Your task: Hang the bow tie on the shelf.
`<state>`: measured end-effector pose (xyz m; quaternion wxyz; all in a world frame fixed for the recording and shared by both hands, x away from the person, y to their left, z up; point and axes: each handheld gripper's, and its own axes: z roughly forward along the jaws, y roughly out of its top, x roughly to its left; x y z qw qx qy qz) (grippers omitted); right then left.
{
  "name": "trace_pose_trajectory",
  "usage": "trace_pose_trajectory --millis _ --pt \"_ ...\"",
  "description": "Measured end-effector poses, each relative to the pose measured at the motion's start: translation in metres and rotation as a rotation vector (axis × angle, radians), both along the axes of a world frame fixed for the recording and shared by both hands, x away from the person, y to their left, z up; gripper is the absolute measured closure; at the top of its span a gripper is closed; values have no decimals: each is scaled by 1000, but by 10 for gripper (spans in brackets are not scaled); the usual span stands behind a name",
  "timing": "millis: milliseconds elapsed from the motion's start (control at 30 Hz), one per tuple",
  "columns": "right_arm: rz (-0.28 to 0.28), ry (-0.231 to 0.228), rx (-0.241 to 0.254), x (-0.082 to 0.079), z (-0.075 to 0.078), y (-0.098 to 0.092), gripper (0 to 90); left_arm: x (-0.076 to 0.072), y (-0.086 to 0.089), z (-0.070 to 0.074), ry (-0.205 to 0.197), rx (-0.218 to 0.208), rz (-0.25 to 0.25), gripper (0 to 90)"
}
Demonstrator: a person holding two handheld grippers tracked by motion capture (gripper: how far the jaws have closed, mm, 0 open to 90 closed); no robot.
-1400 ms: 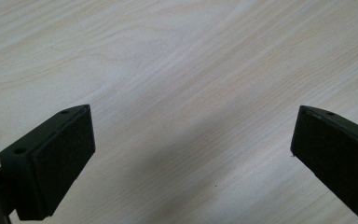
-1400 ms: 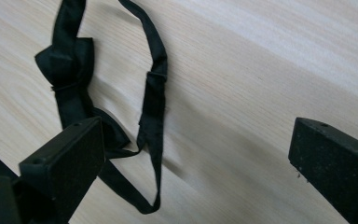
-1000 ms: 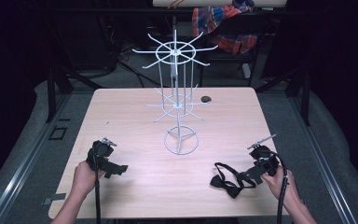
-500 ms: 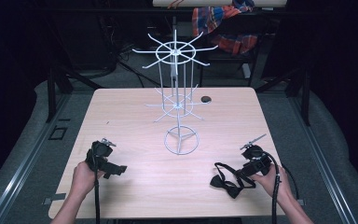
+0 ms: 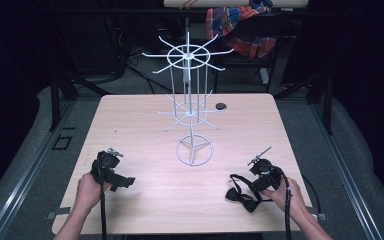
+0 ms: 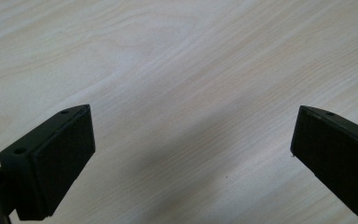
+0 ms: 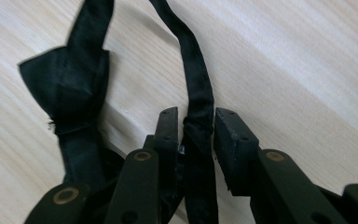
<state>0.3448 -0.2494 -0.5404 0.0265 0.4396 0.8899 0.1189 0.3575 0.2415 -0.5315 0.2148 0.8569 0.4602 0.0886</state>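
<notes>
Pinching the bow tie (image 7: 70, 84) strap, the right claw (image 7: 193, 123) is now seen lower and nearer the counter (image 5: 145, 120) edge; the left claw (image 6: 191, 149) is held spread over bare wood. Lifting toward the rack (image 5: 190, 100) seems likely.

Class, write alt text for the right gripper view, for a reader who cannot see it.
Black tongs pinch the strap of a black bow tie, whose bow lies to the left on a pale wooden table.

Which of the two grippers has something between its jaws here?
The right gripper: its jaws are closed on the strap of the black bow tie near the table's front right. The left gripper is wide open over bare table.
</notes>
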Motion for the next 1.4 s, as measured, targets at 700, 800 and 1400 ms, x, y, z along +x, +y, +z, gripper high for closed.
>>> trace_pose_trajectory --millis 700,800,1400 --pt "66 -128 -57 -6 13 15 773 0 3 -1 11 1 11 0" --pt "81 -176 -66 -10 19 18 775 0 3 -1 11 4 7 0" --pt "100 -322 -18 -24 50 15 782 0 2 -2 21 14 17 0"
